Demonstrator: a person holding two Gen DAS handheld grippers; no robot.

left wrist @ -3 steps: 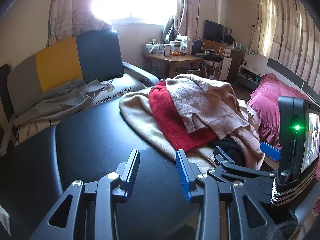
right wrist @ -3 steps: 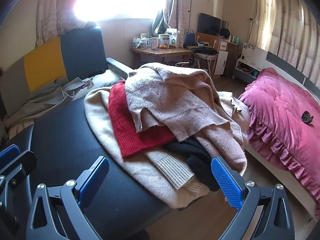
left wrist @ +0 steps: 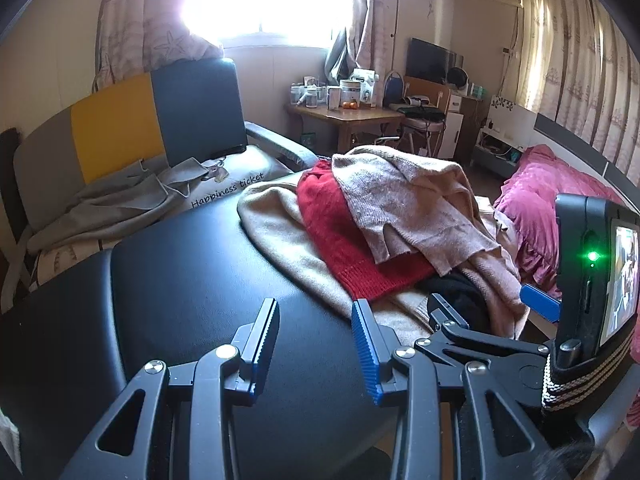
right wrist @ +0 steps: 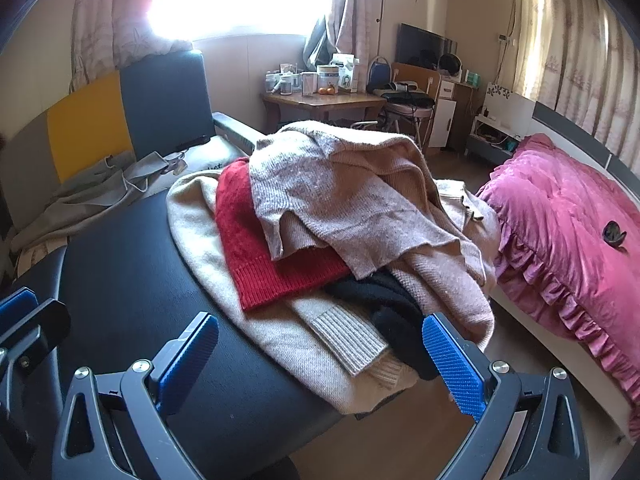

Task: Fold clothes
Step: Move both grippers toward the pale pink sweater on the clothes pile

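My left hand-held gripper (left wrist: 314, 322) hangs over bare black table (left wrist: 180, 280), its blue pads parted with nothing between them. My right hand-held gripper (right wrist: 320, 344) is spread wider, also empty, and hovers at the table's near right corner, where the top ends and wooden floor (right wrist: 400, 432) shows below.

To the left the tabletop is open and dark all the way to its far edge. The right half is taken by the pile of clothes (right wrist: 340, 220). A cream sweater (right wrist: 200, 240) lies lowest, its ribbed cuff (right wrist: 346, 340) just ahead of my right pads, between them in that view. A red knit (right wrist: 256, 248) lies on the cream one, and a beige-pink sweater (right wrist: 340, 200) is draped over the top. A black garment (right wrist: 384, 300) pokes out underneath, close to my right-hand pad. From the left camera the pile sits ahead and to the right, its cream edge near the right pad.

Beyond the table stands a sofa (left wrist: 120, 120) with grey cloth (left wrist: 120, 200) on it. A bed with a pink quilt (right wrist: 560, 220) lies right, apart from the table.
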